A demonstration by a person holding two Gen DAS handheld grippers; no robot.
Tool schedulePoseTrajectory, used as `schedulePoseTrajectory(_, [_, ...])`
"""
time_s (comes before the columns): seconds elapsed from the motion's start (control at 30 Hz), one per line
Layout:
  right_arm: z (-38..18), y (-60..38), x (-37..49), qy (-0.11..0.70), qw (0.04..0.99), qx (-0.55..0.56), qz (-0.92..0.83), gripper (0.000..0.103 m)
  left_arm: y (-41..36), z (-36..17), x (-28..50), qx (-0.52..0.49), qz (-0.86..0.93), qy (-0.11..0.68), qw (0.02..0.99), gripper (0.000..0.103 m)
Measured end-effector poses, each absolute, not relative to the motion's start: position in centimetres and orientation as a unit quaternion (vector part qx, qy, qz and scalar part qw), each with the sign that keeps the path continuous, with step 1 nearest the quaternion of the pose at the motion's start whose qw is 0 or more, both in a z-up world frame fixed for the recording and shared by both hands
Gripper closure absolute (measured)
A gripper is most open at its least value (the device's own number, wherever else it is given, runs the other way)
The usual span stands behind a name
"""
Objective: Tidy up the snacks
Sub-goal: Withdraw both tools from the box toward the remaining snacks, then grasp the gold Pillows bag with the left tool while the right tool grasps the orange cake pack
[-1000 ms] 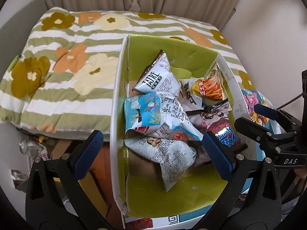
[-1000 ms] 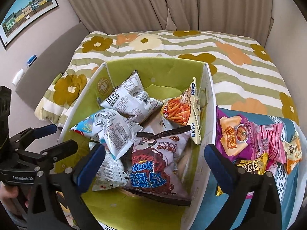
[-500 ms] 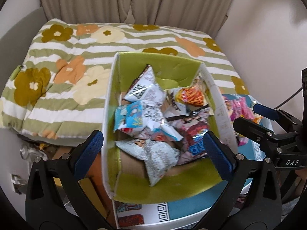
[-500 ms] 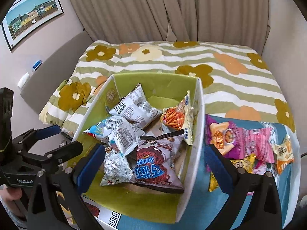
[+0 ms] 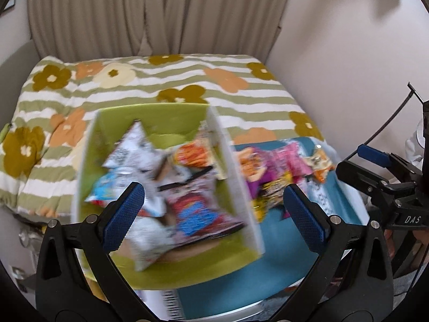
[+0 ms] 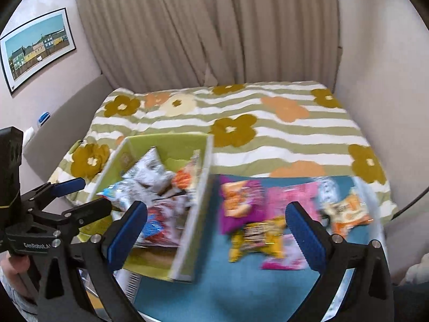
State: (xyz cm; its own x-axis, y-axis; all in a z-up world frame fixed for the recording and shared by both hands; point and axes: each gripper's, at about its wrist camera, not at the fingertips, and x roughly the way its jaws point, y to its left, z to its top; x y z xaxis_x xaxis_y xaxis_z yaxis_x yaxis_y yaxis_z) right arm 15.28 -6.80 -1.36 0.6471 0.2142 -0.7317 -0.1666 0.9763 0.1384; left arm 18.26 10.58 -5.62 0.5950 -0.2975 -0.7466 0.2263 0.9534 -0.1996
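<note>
Left wrist: box (image 5: 236, 171) wall beside snacks (image 5: 278, 166)

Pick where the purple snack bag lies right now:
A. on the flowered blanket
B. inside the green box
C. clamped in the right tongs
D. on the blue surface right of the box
D: the purple snack bag lies on the blue surface, outside the green box's white wall.

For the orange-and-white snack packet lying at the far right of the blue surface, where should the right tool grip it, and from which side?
Probably from above, pinching across the crinkled top edge of the orange-and-white snack packet. It lies flat on the blue surface, apart from the pink packet, so its sides are free. The right tool is open and could close over that edge. Motion blur hides the exact seam.
</note>
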Motion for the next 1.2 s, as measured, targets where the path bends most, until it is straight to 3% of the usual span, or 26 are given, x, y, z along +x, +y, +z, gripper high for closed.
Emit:
schedulePoseTrajectory(0.53, [-3.3,-26.0,16.2,0.421,0.902,0.003,0.100,0.000,-7.1,-10.9,18.7,-0.067,-0.100,0.477,0.871,0.001])
schedulePoseTrajectory(1.2, [-16.5,-30.9,23.6,0.499,0.856,-0.026,0.131,0.000,-9.6,-23.3,26.8,-0.081,-0.001,0.570,0.818,0.001])
